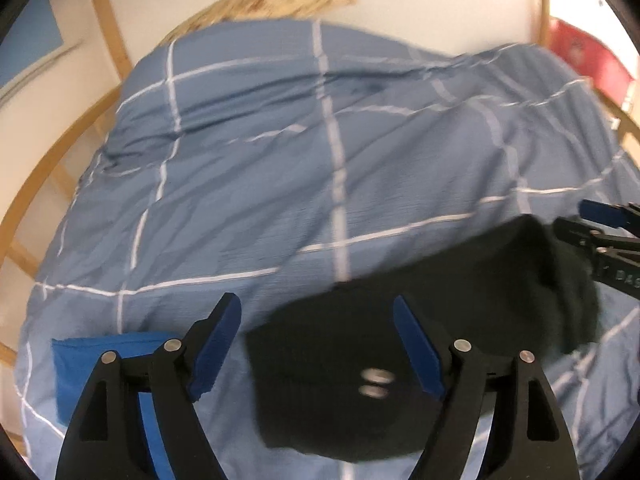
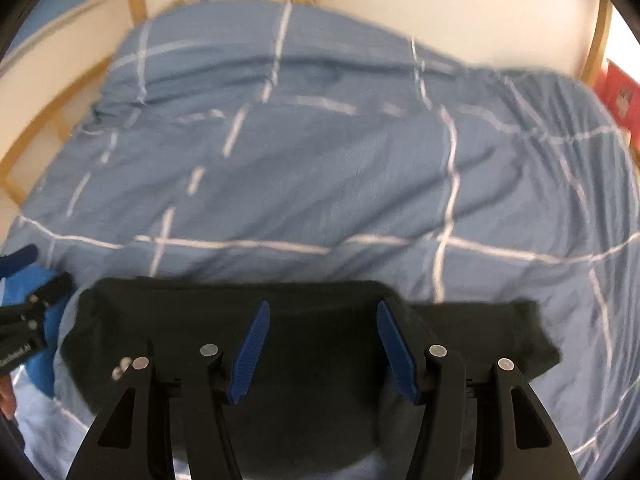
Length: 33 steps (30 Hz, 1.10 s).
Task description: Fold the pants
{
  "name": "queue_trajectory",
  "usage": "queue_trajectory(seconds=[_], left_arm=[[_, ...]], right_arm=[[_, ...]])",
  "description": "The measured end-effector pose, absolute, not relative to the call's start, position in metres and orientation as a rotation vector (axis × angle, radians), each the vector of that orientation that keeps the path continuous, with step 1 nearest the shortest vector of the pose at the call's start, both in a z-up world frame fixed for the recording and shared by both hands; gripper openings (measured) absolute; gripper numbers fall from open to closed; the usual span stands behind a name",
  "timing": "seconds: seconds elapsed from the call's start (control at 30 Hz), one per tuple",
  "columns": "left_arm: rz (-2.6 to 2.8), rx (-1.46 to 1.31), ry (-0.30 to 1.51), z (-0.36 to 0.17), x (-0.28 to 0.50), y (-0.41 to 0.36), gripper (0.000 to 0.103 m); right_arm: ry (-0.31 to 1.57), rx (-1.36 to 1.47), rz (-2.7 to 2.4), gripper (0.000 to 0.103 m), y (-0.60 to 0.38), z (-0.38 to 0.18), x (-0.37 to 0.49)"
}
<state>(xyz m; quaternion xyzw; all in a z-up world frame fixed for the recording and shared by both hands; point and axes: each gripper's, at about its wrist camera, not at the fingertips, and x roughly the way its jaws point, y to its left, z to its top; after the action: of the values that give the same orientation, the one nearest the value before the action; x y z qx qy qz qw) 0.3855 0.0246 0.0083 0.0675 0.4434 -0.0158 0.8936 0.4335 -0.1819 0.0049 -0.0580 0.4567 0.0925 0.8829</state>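
L gripper (image 1: 318, 316) hovered low over the bed, jaws spread wide, nothing between them. Blue folded cloth (image 1: 84, 364) lay under its left finger. Black pants (image 1: 400, 344) sat folded on the checked blue duvet (image 1: 320, 152), two metal snaps showing. R gripper (image 2: 322, 320) hung directly above pants, fingers apart, not pinching fabric. Frames blurry.

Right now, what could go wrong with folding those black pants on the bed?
Both the left hand-held gripper and the right hand-held gripper are open above the black pants, so neither holds them. The blue checked duvet is wrinkled and soft, so a grab might pinch bedding too. The bright blue cloth lies close and could get dragged along.
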Motion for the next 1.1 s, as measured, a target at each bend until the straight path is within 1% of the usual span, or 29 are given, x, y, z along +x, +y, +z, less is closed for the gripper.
queue_trajectory(seconds=[0.2, 0.3, 0.4, 0.43, 0.47, 0.5, 0.57, 0.63, 0.7, 0.8, 0.97, 1.03, 1.07, 1.1], left_arm=[[-0.219, 0.104, 0.831, 0.009, 0.342, -0.035, 0.078], [-0.298, 0.111, 0.803, -0.004, 0.324, -0.069, 0.078], [-0.38, 0.094, 0.805, -0.019, 0.316, -0.098, 0.077], [-0.414, 0.084, 0.82, -0.026, 0.316, -0.108, 0.076], [-0.446, 0.077, 0.838, -0.034, 0.317, -0.12, 0.071], [-0.462, 0.079, 0.853, -0.039, 0.318, -0.13, 0.065], [-0.494, 0.089, 0.878, -0.05, 0.321, -0.148, 0.056], [-0.523, 0.101, 0.896, -0.061, 0.323, -0.166, 0.054], [-0.54, 0.095, 0.91, -0.07, 0.326, -0.18, 0.049], [-0.558, 0.053, 0.944, -0.082, 0.334, -0.188, 0.048], [-0.539, -0.028, 1.024, -0.104, 0.354, -0.196, 0.048], [-0.518, -0.038, 1.06, -0.113, 0.362, -0.201, 0.048], [-0.514, -0.046, 1.075, -0.116, 0.365, -0.203, 0.045], [-0.508, -0.05, 1.091, -0.119, 0.368, -0.206, 0.035]], right_arm=[[0.803, -0.093, 0.19, 0.057, -0.236, 0.011, 0.378], [0.755, -0.116, 0.174, 0.057, -0.26, -0.001, 0.352], [0.736, -0.057, 0.159, 0.057, -0.289, -0.017, 0.331], [0.726, -0.023, 0.146, 0.057, -0.3, -0.024, 0.325], [0.718, 0.006, 0.136, 0.057, -0.308, -0.029, 0.321], [0.715, 0.045, 0.127, 0.057, -0.317, -0.035, 0.318], [0.728, 0.13, 0.114, 0.057, -0.332, -0.051, 0.316], [0.756, 0.199, 0.12, 0.057, -0.342, -0.067, 0.317], [0.776, 0.26, 0.134, 0.056, -0.349, -0.082, 0.317], [0.782, 0.312, 0.136, 0.056, -0.356, -0.099, 0.317], [0.809, 0.362, 0.162, 0.051, -0.36, -0.119, 0.319], [0.822, 0.409, 0.19, 0.041, -0.363, -0.126, 0.321], [0.828, 0.437, 0.206, 0.039, -0.365, -0.129, 0.322], [0.835, 0.474, 0.224, 0.031, -0.367, -0.134, 0.323]])
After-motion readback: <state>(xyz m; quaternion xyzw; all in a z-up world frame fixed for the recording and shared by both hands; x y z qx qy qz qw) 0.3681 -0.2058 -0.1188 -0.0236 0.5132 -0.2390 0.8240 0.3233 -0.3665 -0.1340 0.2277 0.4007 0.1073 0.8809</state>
